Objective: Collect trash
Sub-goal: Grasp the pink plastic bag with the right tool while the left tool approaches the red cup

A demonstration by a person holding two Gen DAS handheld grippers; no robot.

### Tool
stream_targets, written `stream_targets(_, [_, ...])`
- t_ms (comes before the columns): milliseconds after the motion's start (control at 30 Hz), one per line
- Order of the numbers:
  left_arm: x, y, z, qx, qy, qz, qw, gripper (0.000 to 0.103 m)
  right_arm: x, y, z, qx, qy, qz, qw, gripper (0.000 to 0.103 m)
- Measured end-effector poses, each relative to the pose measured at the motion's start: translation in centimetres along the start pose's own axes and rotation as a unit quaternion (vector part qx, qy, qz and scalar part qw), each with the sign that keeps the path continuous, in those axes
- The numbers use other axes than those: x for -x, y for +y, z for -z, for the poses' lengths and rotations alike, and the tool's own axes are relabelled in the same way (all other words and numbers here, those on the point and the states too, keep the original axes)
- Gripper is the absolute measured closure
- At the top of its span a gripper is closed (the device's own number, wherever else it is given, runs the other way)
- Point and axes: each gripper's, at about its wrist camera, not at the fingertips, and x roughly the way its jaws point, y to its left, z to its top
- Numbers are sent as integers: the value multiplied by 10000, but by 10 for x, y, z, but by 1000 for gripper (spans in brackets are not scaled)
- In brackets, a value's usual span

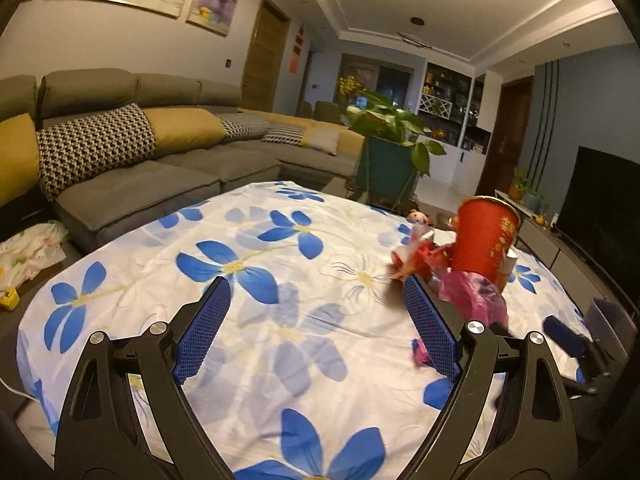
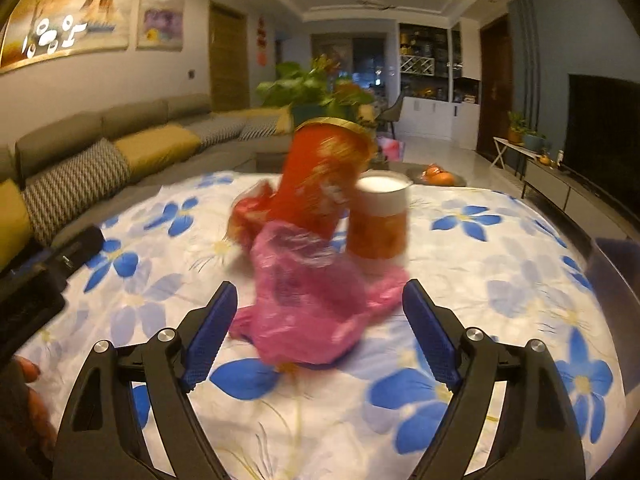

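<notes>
A pile of trash lies on the flowered tablecloth (image 1: 256,320). A tall red paper cup (image 1: 486,236) with a gold rim leans in it; it also shows in the right wrist view (image 2: 320,176). A crumpled pink plastic bag (image 2: 308,300) lies in front, with red wrappers (image 2: 250,216) to the left and an orange cup with a white lid (image 2: 380,220) to the right. My right gripper (image 2: 320,320) is open, its jaws on either side of the pink bag. My left gripper (image 1: 318,308) is open and empty, left of the pile (image 1: 472,292).
A grey sofa (image 1: 160,160) with cushions runs along the left. A potted plant (image 1: 392,148) stands beyond the table. A TV (image 1: 600,200) and low cabinet are on the right. A plate with oranges (image 2: 438,178) sits past the table's far edge.
</notes>
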Motion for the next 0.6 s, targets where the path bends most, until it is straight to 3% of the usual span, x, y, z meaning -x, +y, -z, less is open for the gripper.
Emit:
stream_targets(67, [-1, 3, -1, 4, 1, 5, 10000, 16, -10, 8, 0, 141, 116, 45, 9998, 30])
stream_targets(167, [-3, 6, -1, 18, 28, 39, 10000, 16, -22, 9, 2, 174, 379, 48, 9991, 52])
stream_targets(233, [-4, 6, 0, 9, 38, 78, 10000, 16, -29, 5, 5, 111, 566, 22, 9983, 81])
stream_targets(300, [-4, 6, 1, -29, 35, 118, 9999, 16, -27, 2, 9, 83, 616, -61, 9980, 94])
stream_targets(600, [0, -6, 3, -116, 19, 382, 9992, 16, 32, -16, 26, 230, 220, -128, 9994, 98])
